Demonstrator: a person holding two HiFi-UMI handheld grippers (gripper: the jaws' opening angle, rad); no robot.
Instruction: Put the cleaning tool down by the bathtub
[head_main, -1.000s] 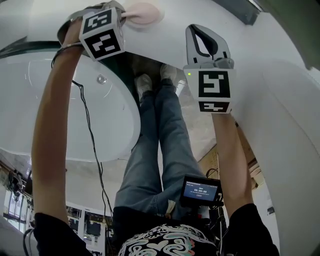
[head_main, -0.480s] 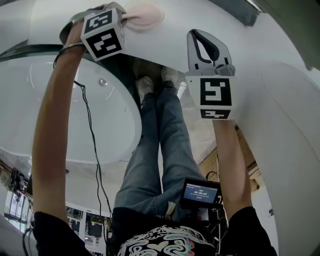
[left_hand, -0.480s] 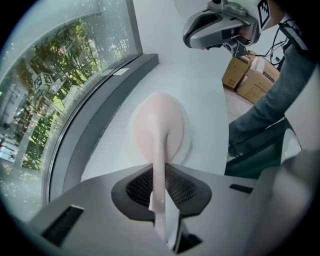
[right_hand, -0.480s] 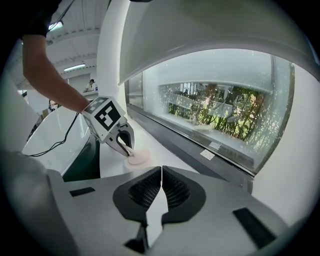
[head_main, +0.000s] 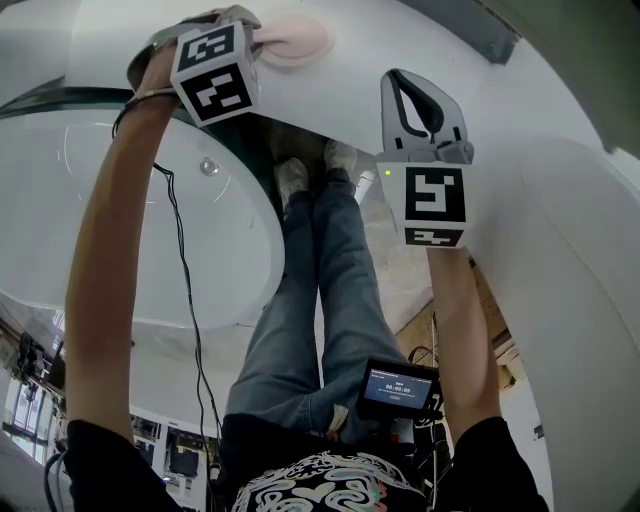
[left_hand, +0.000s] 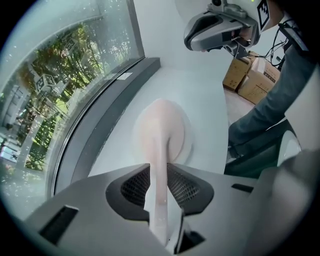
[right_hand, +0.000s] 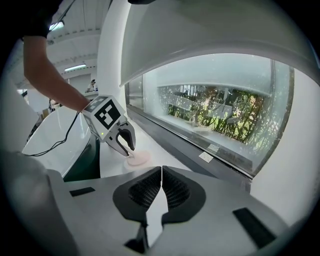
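Bathroom, white ledge (left_hand: 205, 100) beside bathtub (head_main: 120, 230): pink scrubber (left_hand: 162, 127), head resting on ledge.
Left tool (left_hand: 159, 175) clenched on its handle; right tool (right_hand: 161, 175) closed, empty, well apart. Hazard: releasing with the handle raised could tip it tubward.

Ahead of you runs a long curved window (left_hand: 75, 85), and there's greenery (right_hand: 225, 117) right outside, leafy and bright in daylight. Below the glass you've got a dark grey sill (left_hand: 112, 95) following the same curve, with a small pale label (right_hand: 206, 157) lying on it. Next to the sill, a smooth white ledge (left_hand: 205, 90) sweeps along. Over the window, a white curved overhang (right_hand: 210, 30); at its left end, a white column (right_hand: 111, 55). Off to your side, cardboard boxes (left_hand: 247, 75) sit on a pale floor (left_hand: 234, 107). Far back, strip lights (right_hand: 75, 67) glow on the ceiling.
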